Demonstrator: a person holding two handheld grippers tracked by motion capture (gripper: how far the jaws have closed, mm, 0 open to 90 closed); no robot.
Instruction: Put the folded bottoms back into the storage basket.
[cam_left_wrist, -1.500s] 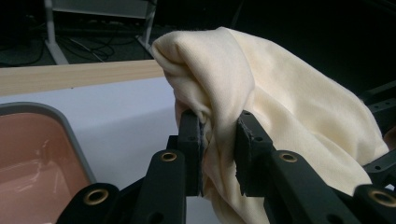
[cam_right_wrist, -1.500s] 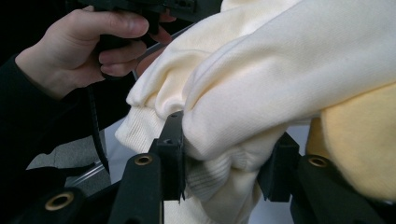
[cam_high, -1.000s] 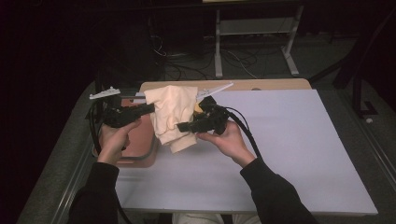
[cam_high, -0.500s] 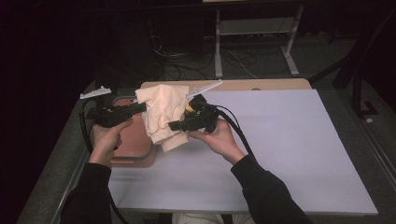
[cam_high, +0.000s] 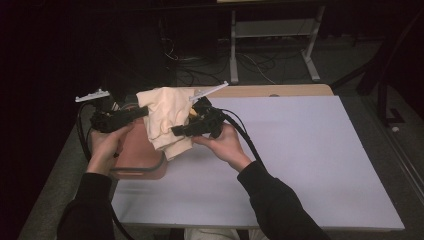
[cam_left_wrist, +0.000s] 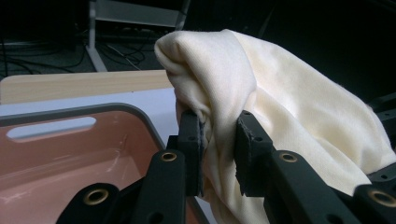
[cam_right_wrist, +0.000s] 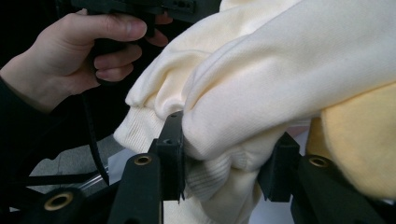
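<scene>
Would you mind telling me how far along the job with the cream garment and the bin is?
Done: the cream garment is lifted off the table. In hand: the left gripper and right gripper both grip it beside the pink bin. Left: lowering it in, apparently.

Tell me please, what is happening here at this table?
A person holds a cream garment in the air with two hand-held grippers. The left gripper pinches a fold of it, and the right gripper has a bunched part between its jaws. The garment hangs partly above a pink bin at the table's left edge.
</scene>
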